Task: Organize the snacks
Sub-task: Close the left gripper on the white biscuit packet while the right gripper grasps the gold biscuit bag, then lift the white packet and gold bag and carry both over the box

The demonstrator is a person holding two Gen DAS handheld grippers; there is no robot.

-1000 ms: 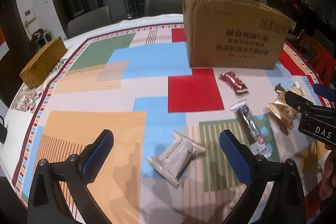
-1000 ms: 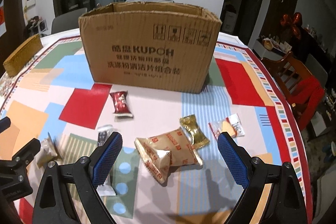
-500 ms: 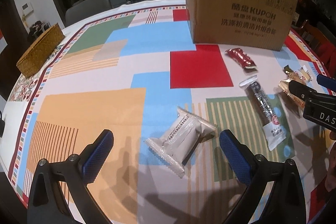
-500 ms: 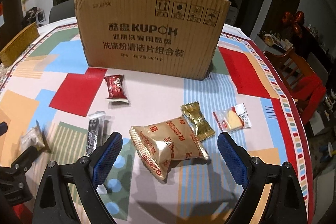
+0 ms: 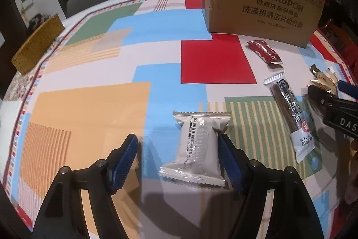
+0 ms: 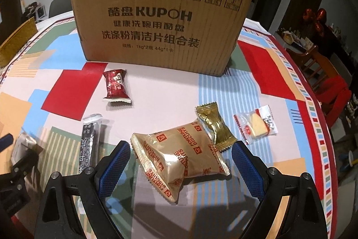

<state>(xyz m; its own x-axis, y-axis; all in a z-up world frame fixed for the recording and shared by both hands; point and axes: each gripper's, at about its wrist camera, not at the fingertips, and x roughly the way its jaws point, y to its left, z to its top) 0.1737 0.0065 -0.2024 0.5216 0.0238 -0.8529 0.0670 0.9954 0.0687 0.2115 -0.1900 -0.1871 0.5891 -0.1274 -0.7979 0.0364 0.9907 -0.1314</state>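
**What the two views leave unclear**

The inside of the cardboard box (image 6: 161, 24) is hidden; only its printed outer wall faces both cameras. In the left wrist view the right gripper (image 5: 335, 102) is cut off by the right edge, so its jaws cannot be judged there. The gold packets (image 5: 322, 80) just beyond it are partly covered and too small to read. In the right wrist view the white packet (image 6: 24, 145) at far left is blurred. The woven basket (image 6: 15, 41) runs off the left edge. Shelf items far right are too small to identify.
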